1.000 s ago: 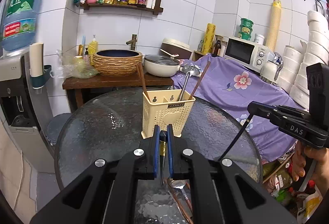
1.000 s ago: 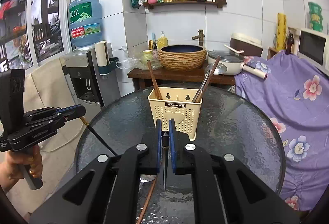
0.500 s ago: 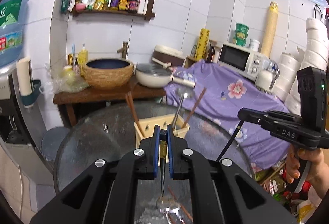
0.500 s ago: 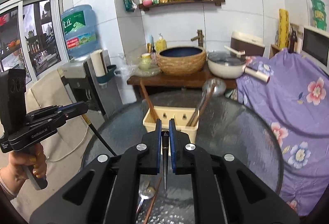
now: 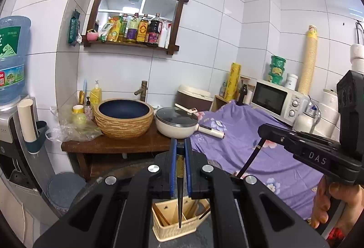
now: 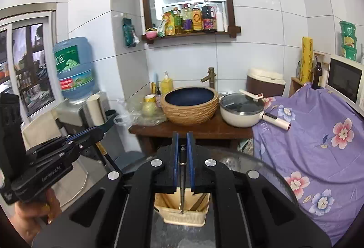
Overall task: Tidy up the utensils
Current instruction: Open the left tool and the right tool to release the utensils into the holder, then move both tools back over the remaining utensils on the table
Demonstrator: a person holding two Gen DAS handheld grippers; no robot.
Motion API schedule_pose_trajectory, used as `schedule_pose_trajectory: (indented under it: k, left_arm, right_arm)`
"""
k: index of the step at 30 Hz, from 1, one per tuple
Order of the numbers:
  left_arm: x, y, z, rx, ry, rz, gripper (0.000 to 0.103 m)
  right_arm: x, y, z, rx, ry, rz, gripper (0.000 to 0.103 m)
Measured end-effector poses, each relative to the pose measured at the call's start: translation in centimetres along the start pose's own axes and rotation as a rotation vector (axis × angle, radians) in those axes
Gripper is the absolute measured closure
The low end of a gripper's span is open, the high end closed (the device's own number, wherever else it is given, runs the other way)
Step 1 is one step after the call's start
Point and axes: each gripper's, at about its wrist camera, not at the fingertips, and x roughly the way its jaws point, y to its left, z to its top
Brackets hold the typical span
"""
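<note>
A cream plastic utensil holder (image 5: pixel 179 226) stands on the round glass table, low in both views (image 6: pixel 182 209). My left gripper (image 5: pixel 179 145) is shut on a dark chopstick (image 5: pixel 180 198) that hangs point down over the holder. My right gripper (image 6: pixel 183 141) is shut on a second dark chopstick (image 6: pixel 182 184), its tip just above the holder's middle compartment. Brown chopsticks lean inside the holder. Each gripper shows in the other's view, the right one (image 5: pixel 264 132) and the left one (image 6: pixel 97 133), both holding slanted chopsticks.
Behind the table a wooden stand (image 6: pixel 200 128) carries a woven basin (image 6: pixel 190 104) and a white pot (image 6: pixel 241 111). A purple flowered cloth (image 6: pixel 318 139) covers the counter at right, with a microwave (image 5: pixel 275 102). A water dispenser (image 6: pixel 72 70) stands left.
Both grippers have risen and tilted up with their chopsticks. The holder has dropped to the bottom of both views, and the spoon and chopsticks lying on the table have gone out of sight.
</note>
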Motion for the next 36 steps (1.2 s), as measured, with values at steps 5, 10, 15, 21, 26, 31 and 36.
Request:
schedule_pose_trajectory:
  k: [5,10,15,21,26,31,36]
  left_arm:
    - [3.4,0.5,-0.1,-0.035,0.014,0.031,0.096]
    - [6.6,1.3,-2.6,-0.043,0.073,0.063,0.096]
    - [8.1,2.4,-4.8,-0.059,0.118,0.072,0.096]
    - [9.1,2.6,-7.1,-0.039,0.166,0.07,0.096]
    - [9.5,2.6,-8.5,-0.035,0.189,0.065,0.096]
    - [9.6,2.3,-9.6,-0.022,0.201,0.07,0.096]
    - [8.9,2.5,-9.7,-0.019,0.183,0.078,0.081]
  right_arm:
    - [3.3,-0.6,-0.1,0.024,0.024,-0.032,0.095]
    - [6.1,-1.6,-2.4,0.042,0.069,-0.047,0.095]
    - [8.0,-2.2,-5.2,0.041,0.121,-0.058,0.095]
    - [9.1,-2.6,-7.4,0.033,0.157,-0.063,0.095]
    - [9.6,-2.4,-9.2,0.02,0.173,-0.073,0.095]
    - [9.9,-2.6,-10.0,0.004,0.169,-0.092,0.095]
    - [8.6,-3.1,-10.5,0.013,0.095,-0.112,0.047]
